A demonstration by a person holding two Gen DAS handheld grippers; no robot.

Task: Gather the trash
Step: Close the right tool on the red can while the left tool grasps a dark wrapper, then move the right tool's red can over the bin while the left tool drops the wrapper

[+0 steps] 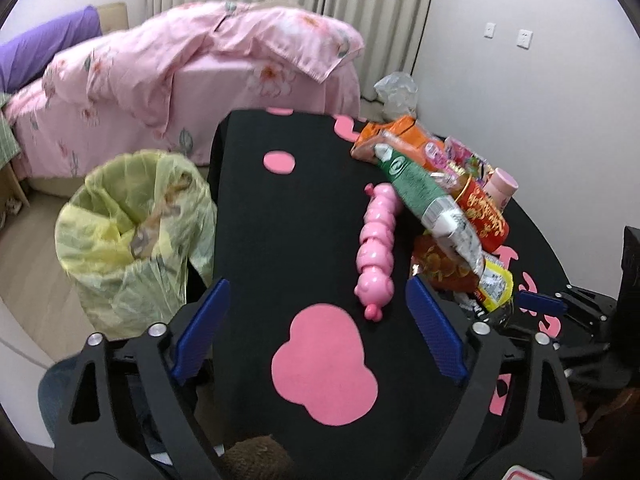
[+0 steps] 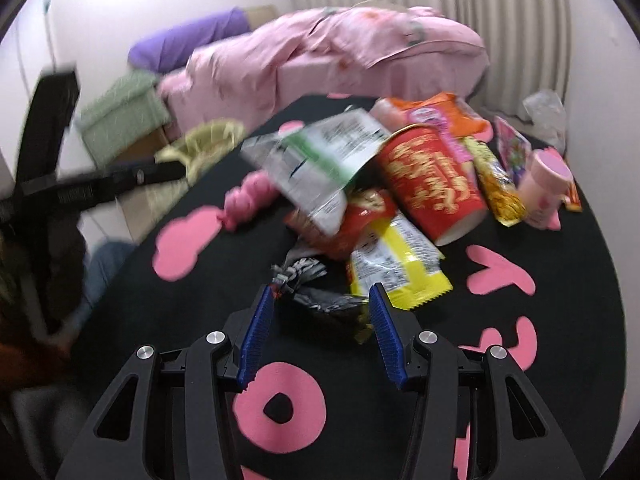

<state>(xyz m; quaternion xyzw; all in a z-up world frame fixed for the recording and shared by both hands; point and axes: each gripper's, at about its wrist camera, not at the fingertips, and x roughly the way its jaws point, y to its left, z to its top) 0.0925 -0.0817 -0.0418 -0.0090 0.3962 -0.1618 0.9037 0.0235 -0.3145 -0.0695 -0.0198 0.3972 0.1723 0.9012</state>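
Note:
A heap of snack trash lies on the black table (image 1: 288, 200): a green-and-white bag (image 1: 428, 196), a red paper cup (image 2: 432, 184), an orange bag (image 1: 404, 140) and a yellow wrapper (image 2: 396, 268). My right gripper (image 2: 320, 292) is open, low over the table. A crumpled grey-black wrapper (image 2: 316, 298) lies between its blue fingertips, and the pads stand apart from it. My left gripper (image 1: 316, 284) is open wide over bare table, with a pink toy (image 1: 376, 248) just ahead of it. A bin lined with a yellow-green bag (image 1: 132, 232) stands on the floor to the table's left.
A pink bottle (image 2: 544, 184) and small packets sit at the heap's far right. A clear plastic bag (image 1: 396, 88) lies behind the table. A bed with pink bedding (image 1: 200, 68) fills the back. A green box (image 2: 124, 120) sits by the bed.

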